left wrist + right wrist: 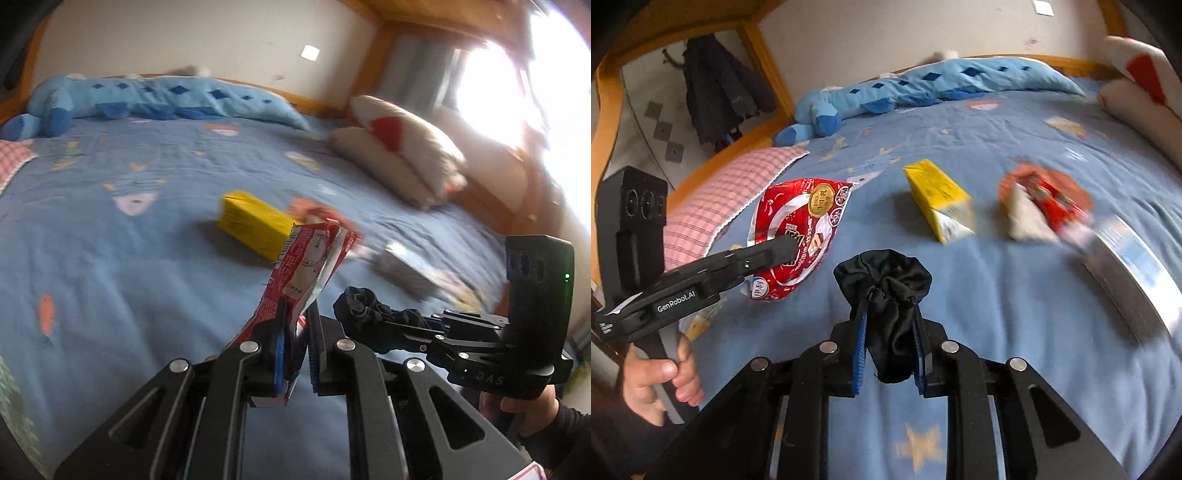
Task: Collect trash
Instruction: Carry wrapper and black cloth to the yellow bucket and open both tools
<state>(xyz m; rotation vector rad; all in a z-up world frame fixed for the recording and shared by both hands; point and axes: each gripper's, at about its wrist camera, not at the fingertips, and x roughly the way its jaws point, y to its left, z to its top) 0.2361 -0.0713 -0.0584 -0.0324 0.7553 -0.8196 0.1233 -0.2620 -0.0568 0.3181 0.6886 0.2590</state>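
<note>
- Right gripper (890, 325) clamps a black cloth pouch (886, 288) between its blue pads, above a blue bedsheet (979, 295).
- Left gripper (783, 251), in a hand (657, 380), pinches a red snack wrapper (798, 225).
- Yellow carton (938, 199) lies mid-bed; blurred red-and-white trash (1041, 206) to its right, silver packet (1134, 266) just beyond.
- Pink checked pillow (727, 199) left, blue plush (886, 96) at the far edge.

"GenRobot.AI" on left gripper (783, 249); "100" on red wrapper (798, 221)
</note>
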